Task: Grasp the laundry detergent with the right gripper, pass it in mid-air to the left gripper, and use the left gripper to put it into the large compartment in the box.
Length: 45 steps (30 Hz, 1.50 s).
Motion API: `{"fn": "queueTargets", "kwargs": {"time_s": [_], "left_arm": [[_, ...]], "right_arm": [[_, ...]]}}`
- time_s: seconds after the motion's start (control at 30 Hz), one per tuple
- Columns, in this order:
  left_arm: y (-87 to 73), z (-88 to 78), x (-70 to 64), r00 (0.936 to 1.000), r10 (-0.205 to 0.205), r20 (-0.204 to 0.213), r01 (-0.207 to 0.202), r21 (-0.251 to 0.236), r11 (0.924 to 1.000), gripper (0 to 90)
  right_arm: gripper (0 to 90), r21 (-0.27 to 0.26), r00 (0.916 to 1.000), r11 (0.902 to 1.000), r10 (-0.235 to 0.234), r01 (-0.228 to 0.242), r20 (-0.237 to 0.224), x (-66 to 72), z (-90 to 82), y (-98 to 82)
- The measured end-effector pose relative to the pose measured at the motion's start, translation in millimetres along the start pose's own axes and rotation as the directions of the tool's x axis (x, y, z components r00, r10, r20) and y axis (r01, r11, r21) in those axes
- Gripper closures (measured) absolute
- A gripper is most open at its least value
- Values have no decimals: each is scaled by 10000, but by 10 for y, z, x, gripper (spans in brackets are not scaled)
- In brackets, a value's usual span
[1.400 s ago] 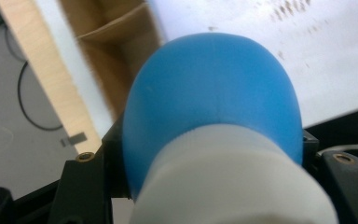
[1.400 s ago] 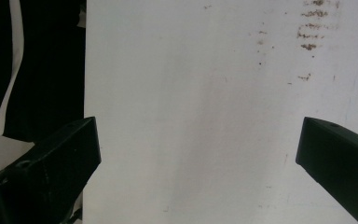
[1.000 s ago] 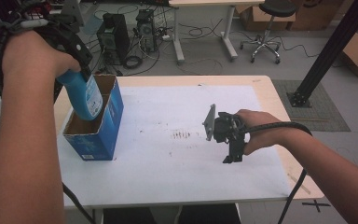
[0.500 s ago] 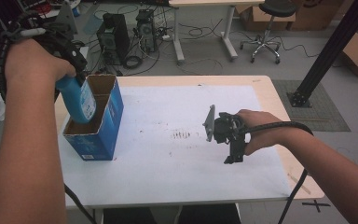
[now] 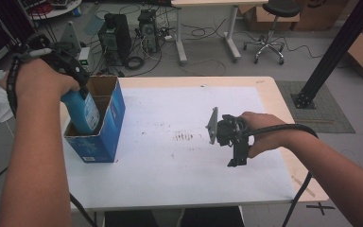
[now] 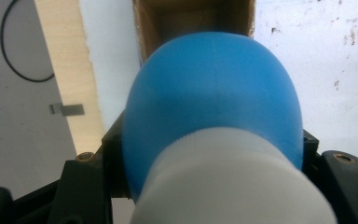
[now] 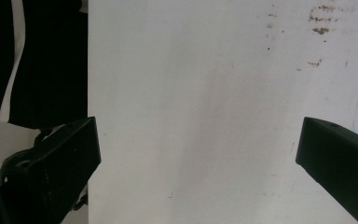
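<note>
A blue bottle [image 5: 82, 111] with a white cap [image 6: 228, 184] hangs partly inside an open blue cardboard box [image 5: 99, 135] at the table's left. My left gripper [image 5: 68, 66] is shut on the bottle's upper part and holds it upright over the box's brown inside [image 6: 191, 16]. In the left gripper view the bottle [image 6: 212, 93] hides the fingertips. My right gripper [image 5: 236, 153] hovers low over the white table top [image 5: 170, 156] at the right of centre. Its jaws stand wide open with nothing between them [image 7: 198, 154].
The box stands near the table's left edge. Brown smudges [image 5: 183, 137] mark the white top between box and right gripper. Behind the table are computer towers [image 5: 116, 35], cables, a stool [image 5: 269, 28] and a black post [image 5: 331, 52].
My left hand has lowered the blue bottle deeper into the box. The right hand and its gripper have stayed where they were.
</note>
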State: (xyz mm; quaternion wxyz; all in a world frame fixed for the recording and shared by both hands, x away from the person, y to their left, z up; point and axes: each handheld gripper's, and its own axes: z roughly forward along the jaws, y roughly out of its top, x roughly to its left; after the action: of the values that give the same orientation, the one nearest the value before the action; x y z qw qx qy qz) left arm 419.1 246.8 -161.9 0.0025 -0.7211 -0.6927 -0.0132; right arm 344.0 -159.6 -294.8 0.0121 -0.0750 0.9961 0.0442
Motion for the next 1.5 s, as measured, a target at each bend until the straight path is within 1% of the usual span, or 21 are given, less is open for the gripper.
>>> {"fn": "queueTargets", "kwargs": {"time_s": [0.07, 0.4, 0.53, 0.7, 0.73, 0.8, 0.9, 0.93, 0.97, 1.1, 1.27, 1.43, 1.5], "left_arm": [[12, 75, 2, 10000, 79, 8, -79, 66, 9999, 385], [73, 448, -4, 9999, 98, 82, -100, 290, 9995, 385], [107, 630, -19, 9999, 120, 17, -120, 393, 9992, 385], [138, 802, -22, 10000, 95, -2, -94, 388, 9992, 385], [144, 833, -16, 9999, 151, -45, -150, 403, 9991, 385], [154, 900, -16, 9999, 117, -84, -113, 436, 9990, 385], [166, 961, -19, 9998, 147, -131, -140, 513, 9986, 385], [167, 994, -23, 9999, 85, -100, -80, 527, 9986, 384], [171, 1016, -20, 9998, 143, -103, -137, 566, 9983, 385], [182, 1118, -19, 9998, 164, -83, -158, 654, 9977, 385], [191, 1207, -42, 9995, 185, -243, -168, 693, 9975, 384], [198, 1280, -36, 9996, 196, -199, -182, 676, 9975, 385], [197, 1280, -38, 9996, 189, -211, -178, 500, 9986, 385]], "right_arm": [[0, 4, 10000, 10000, 19, -19, -8, 2, 2, 3], [0, -19, 10000, 10000, -5, 5, -65, -4, 40, 12], [0, -15, 9999, 10000, 15, -16, -126, -7, 70, 10], [0, 22, 9998, 10000, 39, -39, -179, -15, 97, -2], [0, 13, 9998, 10000, 36, -35, -177, -17, 99, -5], [0, 6, 9998, 10000, 49, -49, -179, -18, 97, -9], [0, 14, 9998, 10000, 68, -68, -190, -25, 99, -17], [0, 19, 9998, 10000, 77, -76, -190, -25, 100, -18], [0, 15, 9997, 9999, 100, -99, -207, -24, 104, -20], [0, -5, 9997, 10000, 71, -71, -232, -26, 127, -33], [0, -2, 9995, 9999, 145, -145, -281, -21, 146, -49], [0, -38, 9996, 9999, 139, -140, -257, -20, 141, -49], [0, -71, 9996, 9999, 147, -149, -248, -17, 136, -43]]}}
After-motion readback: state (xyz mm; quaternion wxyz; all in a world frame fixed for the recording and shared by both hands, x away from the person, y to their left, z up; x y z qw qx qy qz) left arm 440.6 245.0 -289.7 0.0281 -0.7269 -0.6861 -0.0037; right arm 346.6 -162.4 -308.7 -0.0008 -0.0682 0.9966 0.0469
